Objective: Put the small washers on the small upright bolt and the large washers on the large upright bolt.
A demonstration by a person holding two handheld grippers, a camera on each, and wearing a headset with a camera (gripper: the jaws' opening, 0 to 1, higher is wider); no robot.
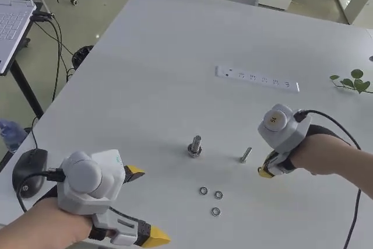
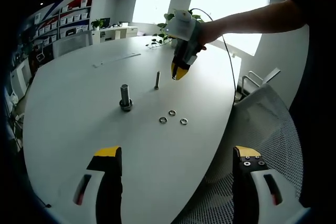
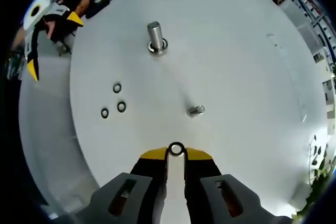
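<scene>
The large upright bolt [image 1: 196, 146] [image 2: 125, 96] [image 3: 155, 36] stands mid-table with a ring around its foot. To its right stands the small upright bolt [image 1: 246, 154] [image 2: 157, 80] [image 3: 196, 110]. Three small washers [image 1: 213, 199] [image 2: 172, 118] [image 3: 115, 102] lie loose in front of the bolts. My right gripper [image 1: 266, 171] [image 3: 176, 153] [image 2: 178, 72] hovers just right of the small bolt, shut on one small washer [image 3: 176, 149] pinched at its tips. At the table's near-left edge, my left gripper [image 1: 145, 205] [image 2: 176, 156] [image 3: 52, 43] is open and holds nothing.
A white power strip [image 1: 256, 78] lies beyond the bolts. A green plant [image 1: 352, 81] sits at the right edge. Off the table's left side are a laptop [image 1: 11, 16], cables and a mouse [image 1: 29, 167]. A mesh chair [image 2: 262, 114] stands by the near edge.
</scene>
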